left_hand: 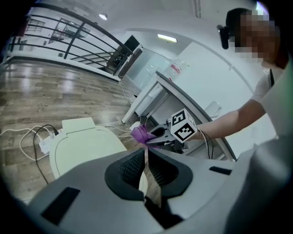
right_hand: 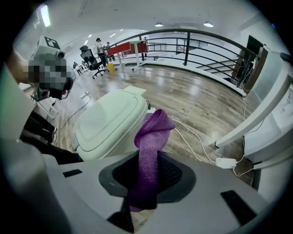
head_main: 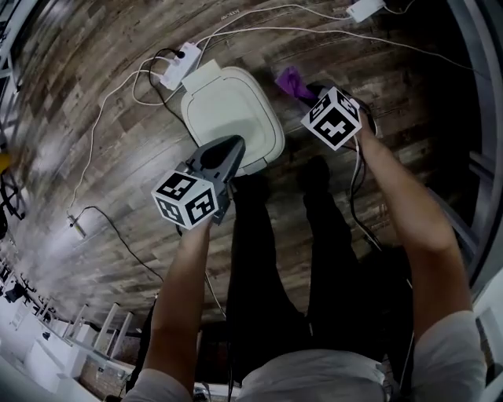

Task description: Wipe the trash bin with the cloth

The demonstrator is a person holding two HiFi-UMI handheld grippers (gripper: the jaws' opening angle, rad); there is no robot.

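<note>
The trash bin [head_main: 232,110] is pale green-white with its lid closed and stands on the wooden floor in front of the person's feet. My right gripper [head_main: 305,89] is shut on a purple cloth [head_main: 291,80], held just right of the bin's far corner and above the floor. In the right gripper view the cloth [right_hand: 152,141] sticks up from between the jaws, with the bin [right_hand: 110,121] close on the left. My left gripper [head_main: 233,144] hovers over the bin's near edge, jaws together and empty. Its own view shows the bin [left_hand: 82,144] and the cloth [left_hand: 141,133].
A white power strip [head_main: 179,64] and looping cables lie on the floor behind the bin, and another adapter [head_main: 364,9] lies at the far right. The person's dark legs [head_main: 267,259] stand just behind the bin. A desk leg and plug block [right_hand: 225,162] stand at right.
</note>
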